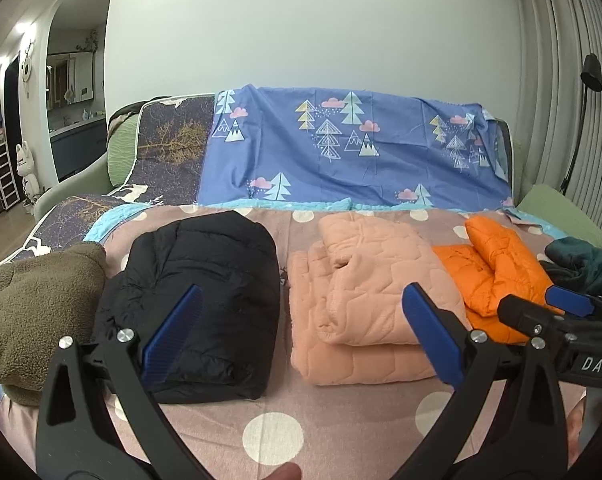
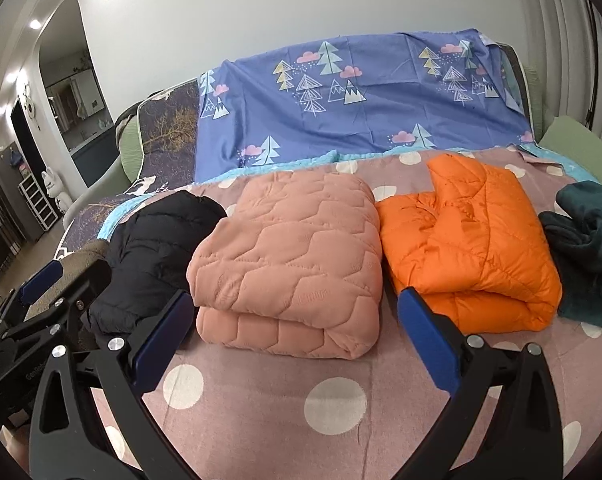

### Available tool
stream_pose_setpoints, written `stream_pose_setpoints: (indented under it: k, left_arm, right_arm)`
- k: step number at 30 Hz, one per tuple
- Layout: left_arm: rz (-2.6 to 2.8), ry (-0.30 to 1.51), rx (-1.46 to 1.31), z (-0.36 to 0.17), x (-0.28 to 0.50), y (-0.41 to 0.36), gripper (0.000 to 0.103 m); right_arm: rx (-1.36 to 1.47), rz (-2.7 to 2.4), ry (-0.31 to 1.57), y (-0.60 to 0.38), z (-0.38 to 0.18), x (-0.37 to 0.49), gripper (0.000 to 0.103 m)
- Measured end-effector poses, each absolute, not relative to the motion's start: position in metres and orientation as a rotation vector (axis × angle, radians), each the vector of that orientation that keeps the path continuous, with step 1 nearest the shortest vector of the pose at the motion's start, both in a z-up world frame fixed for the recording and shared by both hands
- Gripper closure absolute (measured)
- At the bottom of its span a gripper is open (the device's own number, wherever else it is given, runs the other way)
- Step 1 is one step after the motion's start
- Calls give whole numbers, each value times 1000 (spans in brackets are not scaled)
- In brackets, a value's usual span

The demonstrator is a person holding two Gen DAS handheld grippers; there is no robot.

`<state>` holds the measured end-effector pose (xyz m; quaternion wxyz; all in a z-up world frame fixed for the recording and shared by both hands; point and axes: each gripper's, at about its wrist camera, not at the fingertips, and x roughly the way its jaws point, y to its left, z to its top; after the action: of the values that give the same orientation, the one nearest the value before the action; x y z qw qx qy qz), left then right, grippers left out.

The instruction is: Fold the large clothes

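Observation:
A folded peach quilted jacket [image 1: 365,300] [image 2: 289,264] lies in the middle of the pink dotted bed cover [image 1: 277,432] [image 2: 333,412]. Left of it sits a folded black puffer jacket [image 1: 205,300] [image 2: 157,256], and right of it a folded orange puffer jacket [image 1: 489,272] [image 2: 469,248]. My left gripper [image 1: 301,332] hangs open before the black and peach jackets, nothing between its fingers. My right gripper [image 2: 297,336] is open too, in front of the peach jacket and holding nothing; it also shows at the right edge of the left wrist view as the right gripper [image 1: 557,312].
A brown fleece garment [image 1: 37,308] lies at the far left and a dark green garment [image 1: 589,264] [image 2: 593,236] at the far right. A blue tree-print sheet [image 1: 353,144] [image 2: 361,96] covers the sofa back. A black floor lamp [image 1: 585,120] stands by the curtain.

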<state>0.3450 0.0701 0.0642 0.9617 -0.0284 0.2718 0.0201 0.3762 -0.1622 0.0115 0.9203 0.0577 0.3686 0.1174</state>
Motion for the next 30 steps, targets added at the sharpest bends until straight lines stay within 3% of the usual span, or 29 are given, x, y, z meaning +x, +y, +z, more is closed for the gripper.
stream_pose_setpoints:
  k: [30]
  left_arm:
    - [52, 586, -54, 62, 346, 66, 2]
  right_arm:
    - [86, 218, 779, -157, 6, 379, 1]
